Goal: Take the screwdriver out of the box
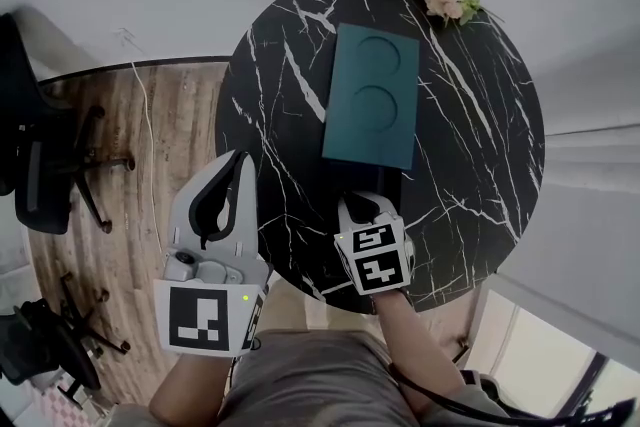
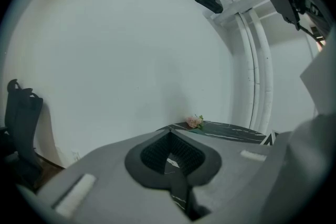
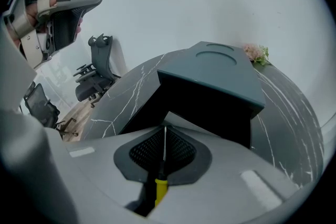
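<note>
My right tongs point(image 3: 165, 136) are clamped on the screwdriver point(image 3: 160, 189) just outside the box point(image 3: 212, 73) mouth (left tongs point(image 2: 172, 162) pressed together, empty, beside the tabletop point(image 1: 480, 115)), and I judge its thin shaft could pivot or slip if I swing fast.

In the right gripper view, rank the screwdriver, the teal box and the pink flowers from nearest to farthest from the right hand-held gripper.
1. Screwdriver: clamped in the right hand-held gripper.
2. Teal box: just ahead on the table, dark opening facing it.
3. Pink flowers: beyond the box, at the table's far right edge.
</note>
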Demonstrator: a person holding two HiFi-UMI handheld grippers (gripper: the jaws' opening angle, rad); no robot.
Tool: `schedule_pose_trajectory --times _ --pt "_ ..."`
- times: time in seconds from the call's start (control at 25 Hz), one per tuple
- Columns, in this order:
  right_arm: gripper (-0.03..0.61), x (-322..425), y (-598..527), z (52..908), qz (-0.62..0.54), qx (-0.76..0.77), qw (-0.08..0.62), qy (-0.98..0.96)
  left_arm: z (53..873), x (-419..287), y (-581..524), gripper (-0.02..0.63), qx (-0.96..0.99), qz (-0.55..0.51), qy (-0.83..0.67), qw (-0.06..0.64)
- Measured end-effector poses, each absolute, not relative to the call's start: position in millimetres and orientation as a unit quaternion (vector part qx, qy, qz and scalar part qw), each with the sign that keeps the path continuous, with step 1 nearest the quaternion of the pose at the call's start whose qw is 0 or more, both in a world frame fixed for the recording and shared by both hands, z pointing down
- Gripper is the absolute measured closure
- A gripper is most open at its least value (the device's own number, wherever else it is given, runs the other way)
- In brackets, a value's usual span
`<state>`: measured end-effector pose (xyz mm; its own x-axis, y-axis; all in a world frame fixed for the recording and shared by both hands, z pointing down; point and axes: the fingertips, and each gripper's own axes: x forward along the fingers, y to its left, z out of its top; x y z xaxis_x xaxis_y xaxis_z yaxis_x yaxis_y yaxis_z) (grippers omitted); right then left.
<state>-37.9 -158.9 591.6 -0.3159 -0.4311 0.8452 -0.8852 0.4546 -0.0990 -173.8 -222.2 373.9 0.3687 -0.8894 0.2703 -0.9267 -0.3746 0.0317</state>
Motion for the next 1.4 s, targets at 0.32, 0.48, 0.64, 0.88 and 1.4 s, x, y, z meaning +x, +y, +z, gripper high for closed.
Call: schedule_pose_trajectory --times 0.32,0.48,0.64,0.88,1.4 --pt "0.545 -39.8 -166.0 570.2 0.263 0.453 0.355 -0.774 368.7 -173.4 -216.3 0.614 0.823 0.102 -0.553 0.083" --pt "0.546 -41.9 -166.3 559.2 0.253 0.457 0.34 -0.782 363.1 -172.2 -212.6 0.614 0.824 0.099 -0.552 0.079" --pt "0.546 -39.4 -164.9 550.3 0.246 0.463 0.329 -0.786 354.3 -168.6 -208.6 0.614 0.826 0.094 -0.551 0.07" --pt "0.547 -32.0 -164.3 526.6 0.223 0.482 0.299 -0.793 341.3 -158.3 -198.9 0.614 0.832 0.088 -0.545 0.056" --pt "0.548 -18.0 -145.6 463.3 0.169 0.499 0.224 -0.82 303.0 -124.2 -151.5 0.614 0.84 0.08 -0.537 0.009"
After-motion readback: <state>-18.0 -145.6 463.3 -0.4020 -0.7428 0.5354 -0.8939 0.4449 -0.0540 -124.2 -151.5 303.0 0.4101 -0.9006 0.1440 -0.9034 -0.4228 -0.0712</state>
